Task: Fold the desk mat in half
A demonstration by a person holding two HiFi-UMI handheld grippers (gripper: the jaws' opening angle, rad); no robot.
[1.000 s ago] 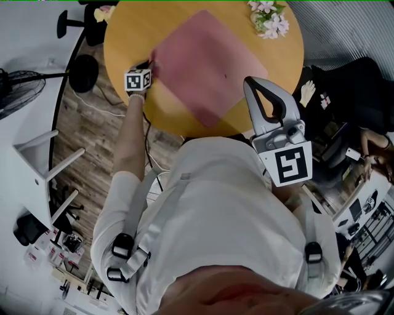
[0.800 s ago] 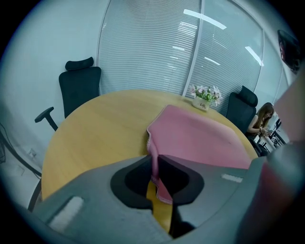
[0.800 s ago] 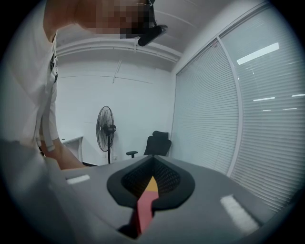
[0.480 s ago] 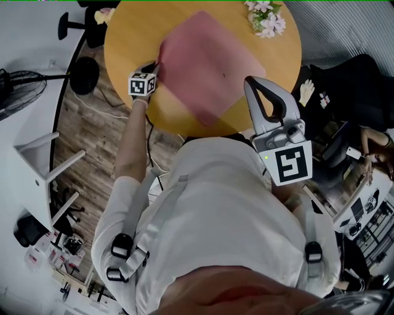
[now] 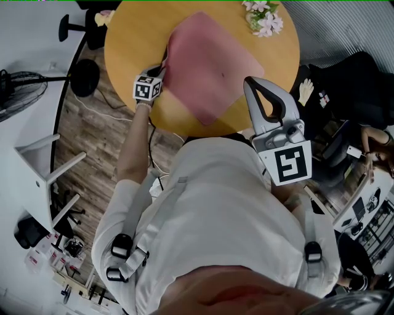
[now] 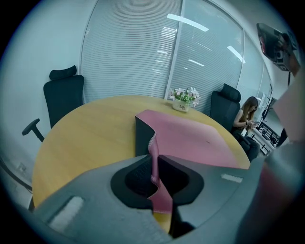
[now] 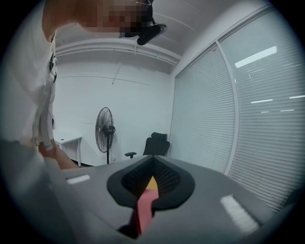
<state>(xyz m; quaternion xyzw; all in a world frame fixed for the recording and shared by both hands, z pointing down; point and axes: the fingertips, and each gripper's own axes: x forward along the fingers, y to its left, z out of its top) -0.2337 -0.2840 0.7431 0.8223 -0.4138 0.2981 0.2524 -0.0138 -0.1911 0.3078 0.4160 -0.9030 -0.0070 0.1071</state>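
Limpness is showing: the thin pink desk mat (image 6: 190, 136) is curling where the left tool (image 6: 154, 159) is clamping its corner; the right tool (image 7: 152, 164) is hanging closed.

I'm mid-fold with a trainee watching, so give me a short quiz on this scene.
1. True or false: the left gripper is clamped on a corner of the pink desk mat.
2. What stands near the far edge of the round table? A) a laptop B) a flower pot C) a mug
3. Fill in: the mat's raised corner shows a ____ underside.

Key: 1 true; 2 B; 3 dark
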